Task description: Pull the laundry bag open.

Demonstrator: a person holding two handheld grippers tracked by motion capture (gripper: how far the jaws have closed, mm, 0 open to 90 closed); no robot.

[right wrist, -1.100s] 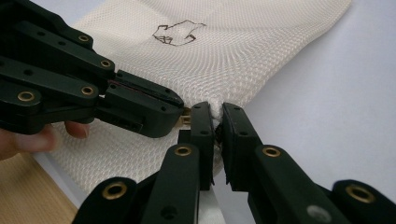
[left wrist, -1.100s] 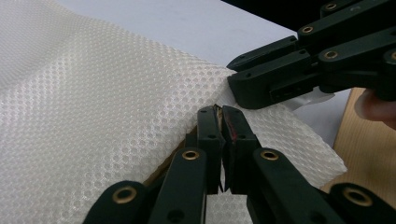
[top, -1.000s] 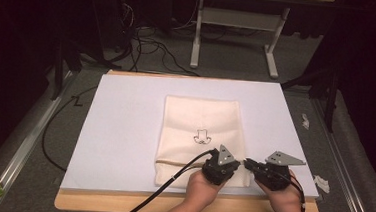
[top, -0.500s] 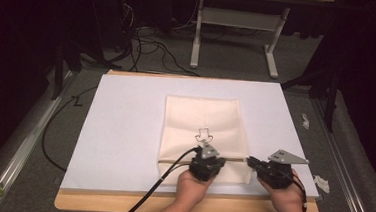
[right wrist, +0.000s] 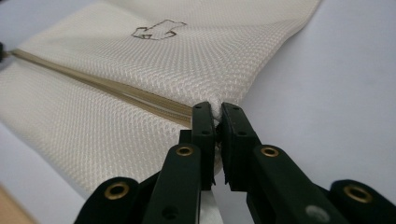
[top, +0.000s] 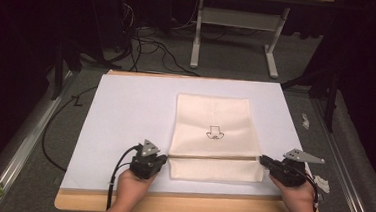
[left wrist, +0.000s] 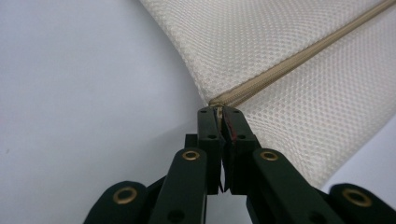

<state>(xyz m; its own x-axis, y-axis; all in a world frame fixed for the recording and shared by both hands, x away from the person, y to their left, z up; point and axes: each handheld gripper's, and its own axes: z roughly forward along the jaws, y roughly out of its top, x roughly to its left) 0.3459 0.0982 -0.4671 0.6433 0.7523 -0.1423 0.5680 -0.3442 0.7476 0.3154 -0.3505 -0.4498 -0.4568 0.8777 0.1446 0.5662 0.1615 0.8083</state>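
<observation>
A cream mesh bag (top: 212, 118) with a small black printed mark lies flat on the white mat (top: 125, 111). A tan zipper (top: 212, 158) crosses it near the front. My left gripper (top: 165, 158) sits at the bag's left edge, shut on the zipper pull (left wrist: 217, 103) at the zipper's left end, its tips (left wrist: 219, 112) pressed together. My right gripper (top: 263, 160) is at the bag's right edge, shut on a pinch of mesh beside the zipper's right end (right wrist: 215, 108). Both grippers lie low over the mat and point toward each other.
The mat lies on a wooden table top (top: 184, 206) whose front edge runs just under my hands. Cables (top: 54, 126) hang off the left side. A table frame (top: 236, 34) stands on the floor beyond. Small white scraps (top: 306, 120) lie to the right.
My left gripper has slid left along the zipper, from near the bag's right half to its left edge. My right gripper has shifted a little to the right, holding the bag's edge.
</observation>
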